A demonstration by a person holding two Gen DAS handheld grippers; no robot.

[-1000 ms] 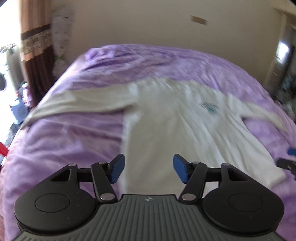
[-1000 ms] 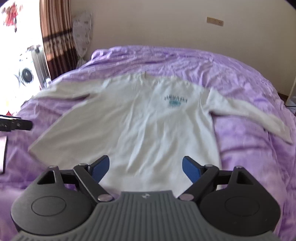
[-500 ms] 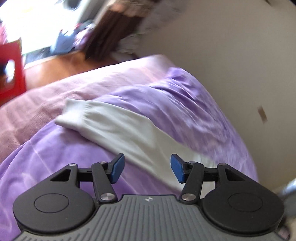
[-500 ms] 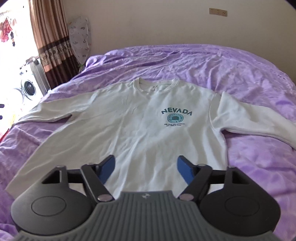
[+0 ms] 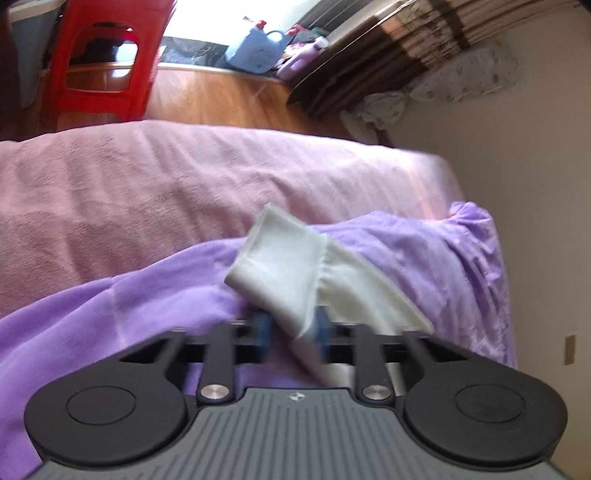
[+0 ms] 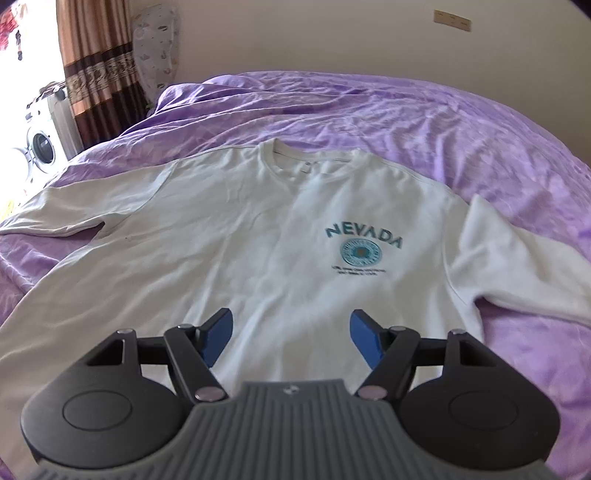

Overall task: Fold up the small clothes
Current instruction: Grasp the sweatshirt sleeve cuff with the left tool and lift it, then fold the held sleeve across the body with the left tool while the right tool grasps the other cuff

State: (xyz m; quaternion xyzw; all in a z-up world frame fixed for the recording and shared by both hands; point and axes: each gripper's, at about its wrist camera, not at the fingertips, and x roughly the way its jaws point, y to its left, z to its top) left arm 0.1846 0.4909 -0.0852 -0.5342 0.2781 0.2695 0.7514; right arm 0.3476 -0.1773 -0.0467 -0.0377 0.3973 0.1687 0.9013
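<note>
Left gripper (image 5: pixel 291 328) jaws clamp the sleeve cuff (image 5: pixel 277 266) for folding inward; right gripper (image 6: pixel 291 332) jaws gape above the sweatshirt (image 6: pixel 258 236).

Two wrist cameras over one bed, each looking forward along its own jaws.

The left view sits low and very close to the sleeve cuff (image 5: pixel 280 273) at the edge of the purple cover (image 5: pixel 110 306), rolled to one side so the wooden floor (image 5: pixel 207 92) and red stool (image 5: pixel 99 59) stand along the top of the frame. The right view hangs higher and further back near the hem, facing the wall (image 6: pixel 332 33) across the whole sweatshirt (image 6: pixel 258 236). Both share the sweatshirt, the purple cover (image 6: pixel 424 122) and the striped curtain (image 6: pixel 96 70).
</note>
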